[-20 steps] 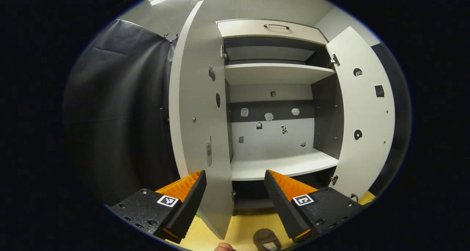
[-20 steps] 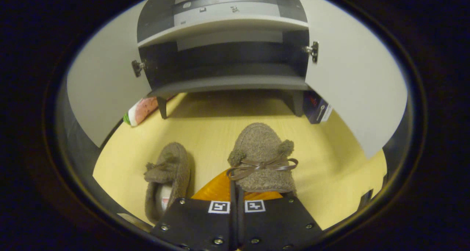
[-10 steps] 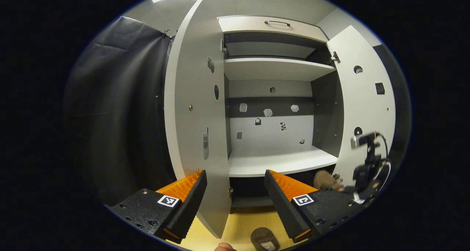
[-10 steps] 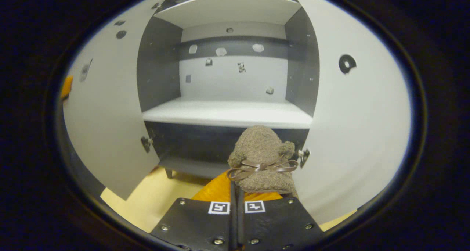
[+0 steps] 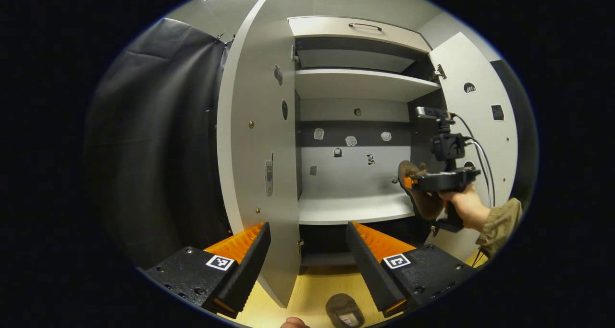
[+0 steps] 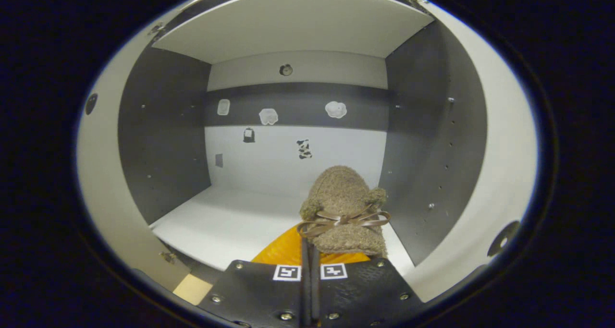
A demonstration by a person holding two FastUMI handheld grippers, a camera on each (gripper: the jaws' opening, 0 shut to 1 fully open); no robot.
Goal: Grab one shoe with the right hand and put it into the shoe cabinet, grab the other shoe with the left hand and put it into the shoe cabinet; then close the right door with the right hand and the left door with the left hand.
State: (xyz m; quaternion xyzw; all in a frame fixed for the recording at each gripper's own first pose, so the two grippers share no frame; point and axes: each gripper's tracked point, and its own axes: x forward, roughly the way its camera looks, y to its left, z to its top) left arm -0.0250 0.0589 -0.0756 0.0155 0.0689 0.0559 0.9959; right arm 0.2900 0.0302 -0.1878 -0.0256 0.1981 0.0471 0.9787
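Shoe clamped in the closed right tongs, above the shelf; left tongs open.

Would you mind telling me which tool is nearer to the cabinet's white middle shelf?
Right. The right tool, holding the brown slipper, reaches the white middle shelf; the left tool hangs back, open, outside the cabinet.
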